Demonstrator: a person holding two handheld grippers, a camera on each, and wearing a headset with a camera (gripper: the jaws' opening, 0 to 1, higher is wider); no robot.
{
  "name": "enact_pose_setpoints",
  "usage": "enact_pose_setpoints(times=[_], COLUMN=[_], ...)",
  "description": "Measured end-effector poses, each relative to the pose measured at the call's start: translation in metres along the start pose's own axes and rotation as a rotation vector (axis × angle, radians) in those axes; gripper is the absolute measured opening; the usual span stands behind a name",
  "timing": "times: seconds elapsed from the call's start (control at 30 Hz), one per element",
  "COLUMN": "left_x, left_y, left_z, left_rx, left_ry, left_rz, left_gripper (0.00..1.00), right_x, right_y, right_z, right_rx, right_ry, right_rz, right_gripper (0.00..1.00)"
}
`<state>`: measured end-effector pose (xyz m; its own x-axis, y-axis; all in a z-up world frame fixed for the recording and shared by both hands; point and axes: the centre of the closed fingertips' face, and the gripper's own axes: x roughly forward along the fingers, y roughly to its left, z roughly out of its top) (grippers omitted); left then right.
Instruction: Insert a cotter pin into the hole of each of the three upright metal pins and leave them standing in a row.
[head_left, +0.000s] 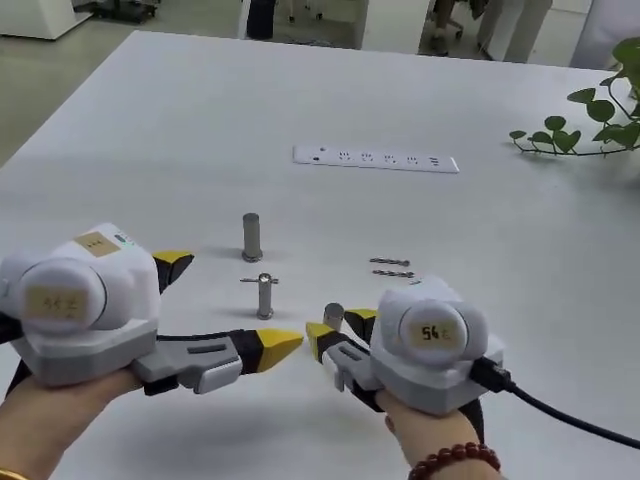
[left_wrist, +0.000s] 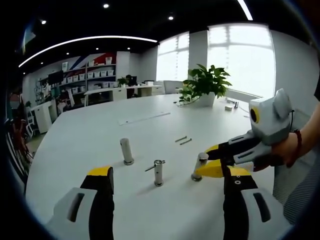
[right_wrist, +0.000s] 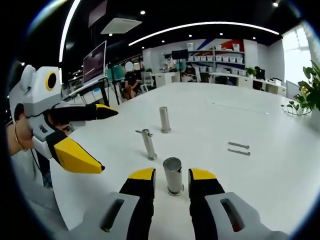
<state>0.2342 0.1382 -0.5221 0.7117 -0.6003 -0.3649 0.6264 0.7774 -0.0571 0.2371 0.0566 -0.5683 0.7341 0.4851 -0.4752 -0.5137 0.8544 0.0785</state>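
Right gripper (right_wrist: 171, 176) straddles nearest metal pin (right_wrist: 173, 169), slim gaps both sides. Loose cotter pins (right_wrist: 238, 148) at its 2 o'clock. Left gripper (left_wrist: 167, 172) wide open, empty.

A broad white desk (head_left: 150, 150) carries three upright grey metal pins in a slanting row. These are the far plain pin (head_left: 251, 237), the middle pin (head_left: 265, 296) with a thin cotter pin (head_left: 250, 281) through its top, and the nearest pin (head_left: 334, 316). Two loose cotter pins (head_left: 391, 267) lie side by side to the right of the row. Farther back lies a long white power strip (head_left: 376, 158). Green leafy plant stems (head_left: 560, 140) trail over the far right edge.
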Motion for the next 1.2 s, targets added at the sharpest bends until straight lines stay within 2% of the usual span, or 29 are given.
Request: enact_pose_setpoints(times=[0.07,0.23,0.33,0.53,0.93,1.03,1.2], left_x=[0.0,0.0,0.0,0.0,-0.001,-0.001,0.0], left_y=[0.0,-0.001,0.0,-0.001,-0.002,-0.002,-0.002], left_z=[-0.001,0.0,-0.001,0.001,0.001,0.0,0.0], left_rx=[-0.001,-0.005,-0.009,-0.017,-0.012,-0.015,-0.011], left_ry=[0.002,-0.001,0.0,-0.007,-0.007,-0.007,-0.007], left_rz=[0.001,0.001,0.001,0.0,-0.003,-0.001,-0.002], left_gripper=[0.9,0.91,0.92,0.92,0.93,0.93,0.93], right_x=[-0.002,-0.009,-0.013,-0.019,-0.023,-0.021,-0.015], right_y=[0.0,0.002,0.004,-0.002,-0.027,-0.04,-0.058], right_z=[0.0,0.002,0.003,0.006,0.008,0.009,0.01], right_rx=[0.014,-0.011,-0.023,-0.066,-0.143,-0.191,-0.208], right_ry=[0.008,0.013,0.035,0.066,0.108,0.133,0.16], right_rz=[0.014,0.059,0.099,0.138,0.162,0.159,0.155], right_gripper=[0.24,0.25,0.25,0.25,0.24,0.24,0.23])
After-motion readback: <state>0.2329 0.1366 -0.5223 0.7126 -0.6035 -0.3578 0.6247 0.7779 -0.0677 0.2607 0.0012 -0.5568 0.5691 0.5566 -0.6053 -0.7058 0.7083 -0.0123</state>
